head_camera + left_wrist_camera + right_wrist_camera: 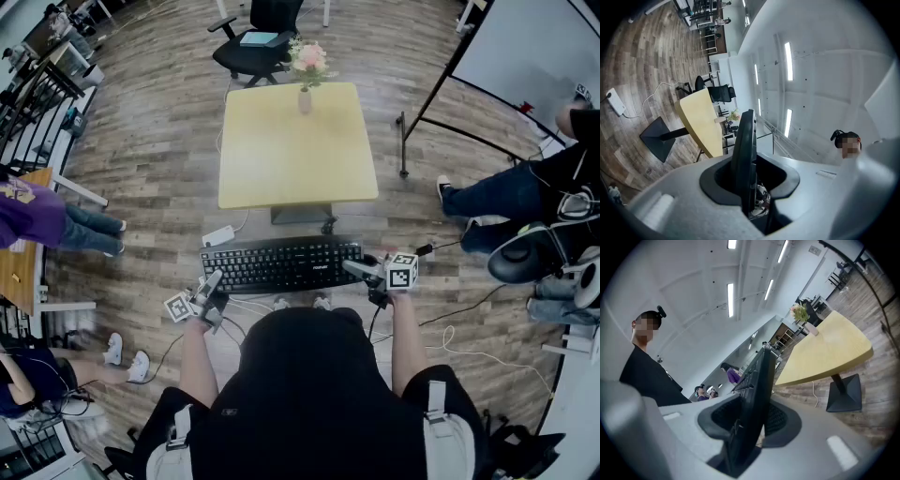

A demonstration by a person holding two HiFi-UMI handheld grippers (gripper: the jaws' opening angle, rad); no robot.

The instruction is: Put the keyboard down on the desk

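Fingers (684,201), left gripper (215,279) and right gripper (356,268), tight on keyboard (281,264) ends; desk (295,159) and vase (305,100) ahead.

The keyboard (281,264) is black, with pale legends on its keys. My left gripper (212,284) and right gripper (359,269) are light grey with black jaw pads, and each bears black-and-white square markers. The desk (295,150) has a pale yellow top and a dark base. The floor (150,141) is brown wood-grain planking. The flowers (309,58) are pink with green leaves. The office chair (253,47) is black, the power strip (217,235) white, and my shirt (309,394) black.
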